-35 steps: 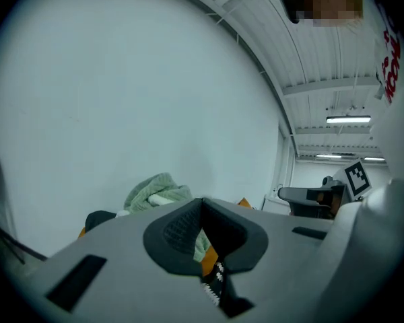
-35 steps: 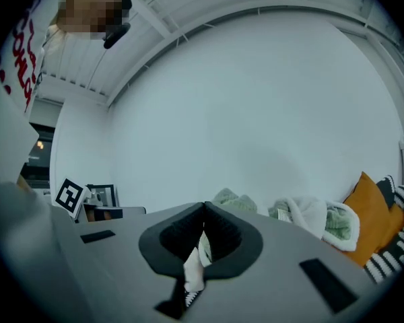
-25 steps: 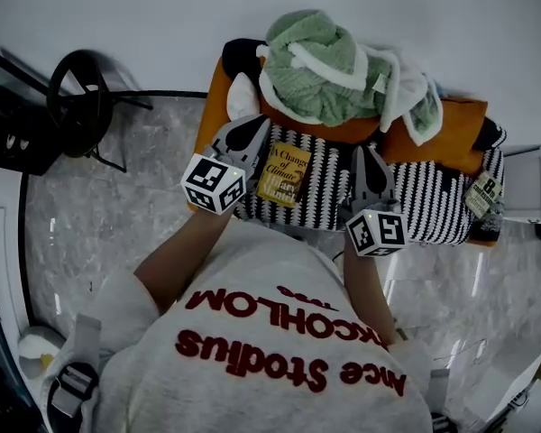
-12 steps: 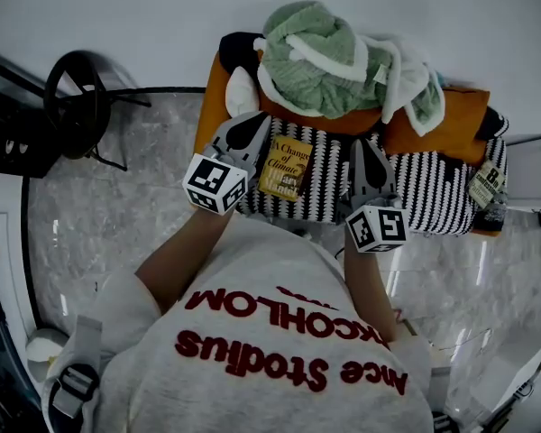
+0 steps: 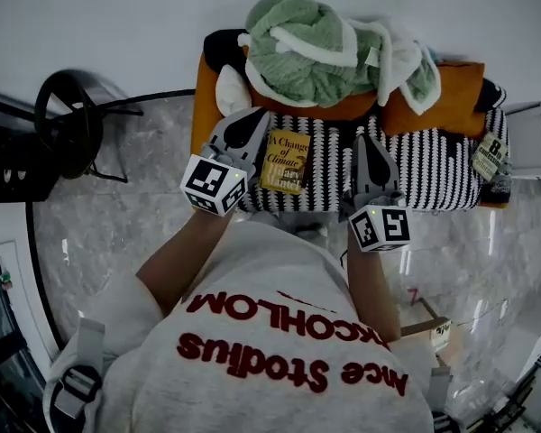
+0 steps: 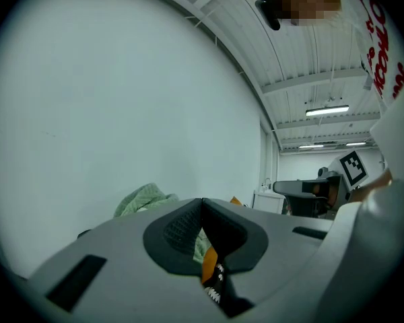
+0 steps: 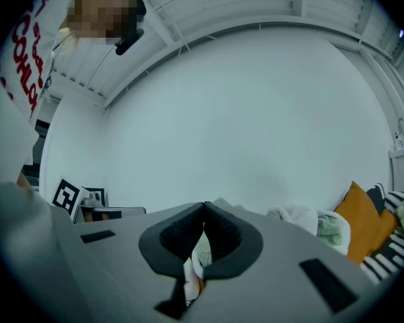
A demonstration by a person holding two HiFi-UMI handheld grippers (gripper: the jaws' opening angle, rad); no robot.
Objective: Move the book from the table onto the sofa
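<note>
**On the sofa's striped seat: book lying flat, both grippers shut and empty**

Toward the left end of the sofa (image 5: 433,165), the yellow-covered book (image 5: 286,161) is seen lying flat, face up, on the black-and-white striped seat cover, just in front of the orange back cushion (image 5: 451,97) and the heaped green blanket (image 5: 302,48). No table is shown, so the move is judged done.

The left gripper (image 5: 250,117) is held just beside the book's left edge, the right gripper (image 5: 364,141) near its right. Both pairs of jaws are pressed together, and nothing is pinched by either.

The book is judged thin, light and somewhat bendable, with a smooth cover that may slip. If it is to be taken up again, the left long edge, probably the spine, is best pinched; the soft seat should yield under a lower jaw.
</note>
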